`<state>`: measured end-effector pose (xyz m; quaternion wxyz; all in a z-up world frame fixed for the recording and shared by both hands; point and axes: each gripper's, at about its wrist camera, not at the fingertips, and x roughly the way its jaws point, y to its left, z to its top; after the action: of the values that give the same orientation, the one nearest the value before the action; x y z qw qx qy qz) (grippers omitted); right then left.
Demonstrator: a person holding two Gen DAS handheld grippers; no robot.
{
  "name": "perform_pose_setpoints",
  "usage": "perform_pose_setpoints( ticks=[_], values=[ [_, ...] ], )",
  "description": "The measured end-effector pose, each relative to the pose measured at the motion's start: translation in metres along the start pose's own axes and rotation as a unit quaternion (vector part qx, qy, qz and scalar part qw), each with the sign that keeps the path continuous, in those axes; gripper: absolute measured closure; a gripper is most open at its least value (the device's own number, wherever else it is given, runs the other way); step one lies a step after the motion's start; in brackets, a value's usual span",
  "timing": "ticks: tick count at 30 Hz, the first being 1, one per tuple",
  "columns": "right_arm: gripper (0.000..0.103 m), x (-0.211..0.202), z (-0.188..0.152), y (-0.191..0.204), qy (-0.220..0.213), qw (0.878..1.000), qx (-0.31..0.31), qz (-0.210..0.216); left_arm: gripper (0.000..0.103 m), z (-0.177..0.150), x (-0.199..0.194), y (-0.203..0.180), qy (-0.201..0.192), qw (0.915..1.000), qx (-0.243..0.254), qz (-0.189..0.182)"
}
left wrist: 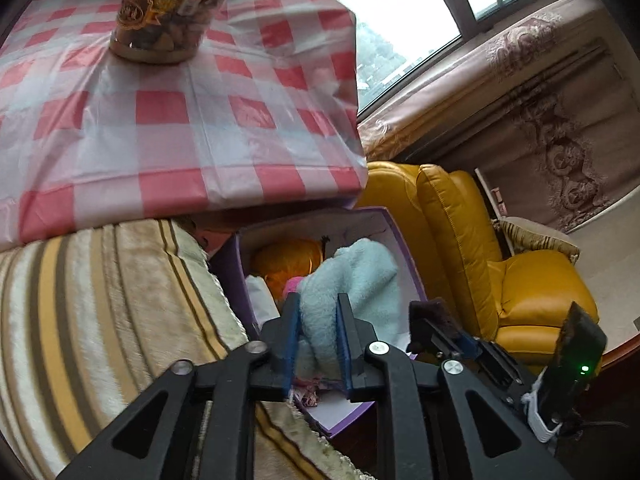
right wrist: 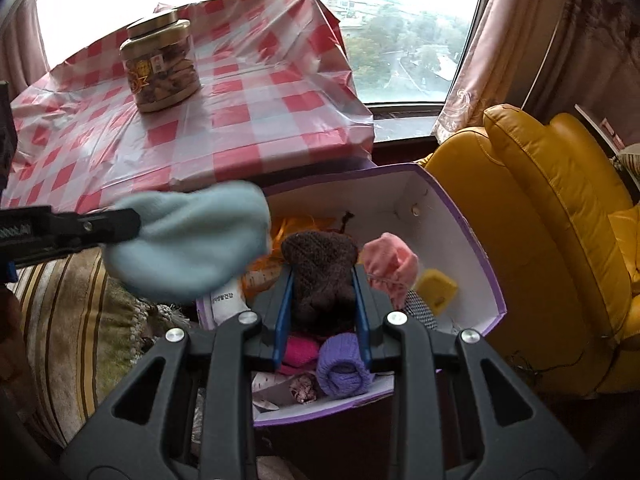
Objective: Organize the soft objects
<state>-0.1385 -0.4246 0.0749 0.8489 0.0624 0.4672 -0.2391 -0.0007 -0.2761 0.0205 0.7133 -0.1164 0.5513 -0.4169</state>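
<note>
A purple box with a white inside [right wrist: 452,204] stands beside the bed; it also shows in the left wrist view [left wrist: 404,240]. My left gripper [left wrist: 319,300] is shut on a light blue fluffy cloth [left wrist: 356,276] and holds it over the box's left side; the cloth also shows in the right wrist view [right wrist: 192,240]. My right gripper [right wrist: 322,276] is shut on a dark brown knitted item [right wrist: 320,268] above the box. Inside lie a pink knit [right wrist: 394,260], a purple knit [right wrist: 344,368], a magenta piece [right wrist: 300,350], an orange item [left wrist: 288,256] and a yellow block [right wrist: 434,290].
A red-and-white checked table [right wrist: 240,120] with a gold-lidded jar [right wrist: 164,68] stands behind the box. A striped plush blanket [left wrist: 100,320] lies to the left. A yellow leather armchair [right wrist: 560,220] is on the right, a window and curtains behind.
</note>
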Motion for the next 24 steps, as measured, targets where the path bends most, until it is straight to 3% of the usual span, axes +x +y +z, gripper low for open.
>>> perform_pose_setpoints(
  ticks=[3,4,8,13,15,17,24],
  values=[
    [0.066,-0.002,-0.001,-0.001,-0.002,1.000,0.005,-0.006,0.064,-0.002,0.004,0.001,0.012,0.9998,-0.003,0.016],
    [0.062,-0.002,-0.001,-0.002,0.000,1.000,0.008,-0.009,0.055,-0.005,0.001,0.001,0.011,0.9997,-0.002,0.019],
    [0.035,-0.009,-0.009,-0.003,0.005,1.000,0.015,-0.012,0.039,-0.023,-0.017,-0.005,0.000,0.9989,0.022,0.042],
    [0.034,-0.020,-0.025,-0.003,0.012,1.000,0.022,-0.017,0.016,-0.058,-0.037,-0.021,-0.026,0.9932,0.085,0.075],
    [0.034,-0.026,-0.031,-0.004,0.011,0.999,0.029,-0.022,0.012,-0.064,-0.033,-0.029,-0.024,0.9880,0.115,0.101],
    [0.034,-0.029,-0.035,-0.005,0.006,0.999,0.029,-0.040,0.001,-0.065,-0.026,-0.038,-0.016,0.9847,0.131,0.114],
    [0.034,-0.028,-0.037,-0.011,0.007,0.998,0.038,-0.044,0.000,-0.074,-0.005,-0.055,0.001,0.9647,0.179,0.193]
  ],
)
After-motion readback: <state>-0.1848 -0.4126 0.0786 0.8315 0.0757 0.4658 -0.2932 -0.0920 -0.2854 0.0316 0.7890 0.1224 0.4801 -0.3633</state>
